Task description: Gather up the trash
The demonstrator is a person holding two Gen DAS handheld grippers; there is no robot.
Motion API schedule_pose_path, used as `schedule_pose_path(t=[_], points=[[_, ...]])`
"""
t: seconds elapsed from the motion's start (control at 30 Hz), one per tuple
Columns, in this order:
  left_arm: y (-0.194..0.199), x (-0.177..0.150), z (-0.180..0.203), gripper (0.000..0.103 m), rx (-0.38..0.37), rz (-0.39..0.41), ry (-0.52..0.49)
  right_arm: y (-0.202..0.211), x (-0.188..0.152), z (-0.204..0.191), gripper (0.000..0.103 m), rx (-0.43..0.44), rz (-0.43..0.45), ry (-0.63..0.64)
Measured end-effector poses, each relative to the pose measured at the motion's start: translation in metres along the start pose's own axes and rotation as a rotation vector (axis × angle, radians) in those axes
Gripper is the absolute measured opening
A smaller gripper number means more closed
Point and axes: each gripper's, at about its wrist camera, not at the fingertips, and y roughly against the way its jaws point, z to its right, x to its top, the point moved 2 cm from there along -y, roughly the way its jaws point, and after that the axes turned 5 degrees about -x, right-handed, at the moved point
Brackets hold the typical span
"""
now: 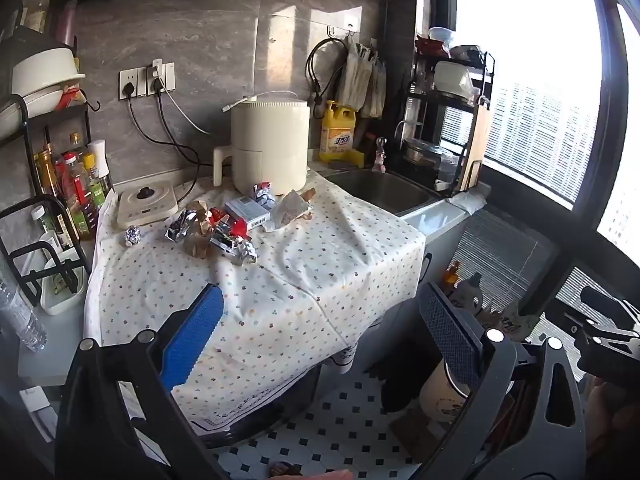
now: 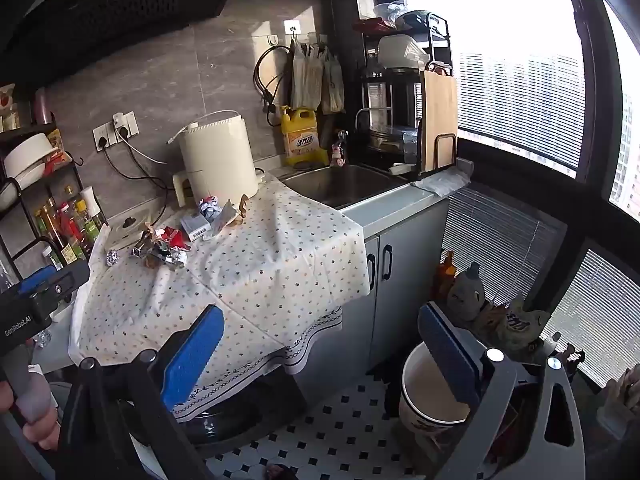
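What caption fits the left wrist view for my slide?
Open left gripper hovers before a dotted tablecloth where crumpled wrappers and a foil ball lie by a cream appliance.

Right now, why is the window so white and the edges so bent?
Left wrist view: the window is blown out by daylight, and sun patches fall on the wall tiles. Right wrist view: fisheye bending curves the window frame; the corners go dark.

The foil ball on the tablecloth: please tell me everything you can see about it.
The foil ball is a small lump of crumpled, shiny silver foil. It rests on the dotted tablecloth, near its left edge, apart from the trash pile to its right. The flat white appliance lies just behind it. Neither gripper touches it.
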Motion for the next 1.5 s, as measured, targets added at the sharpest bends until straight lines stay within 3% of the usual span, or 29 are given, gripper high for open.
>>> schedule_pose_path(t=[1.5], points=[[0.011, -0.001, -0.011, 0.097, 0.012, 0.019, 0.028, -0.003, 0.000, -0.008, 0.095, 0.031, 0.004, 0.015]])
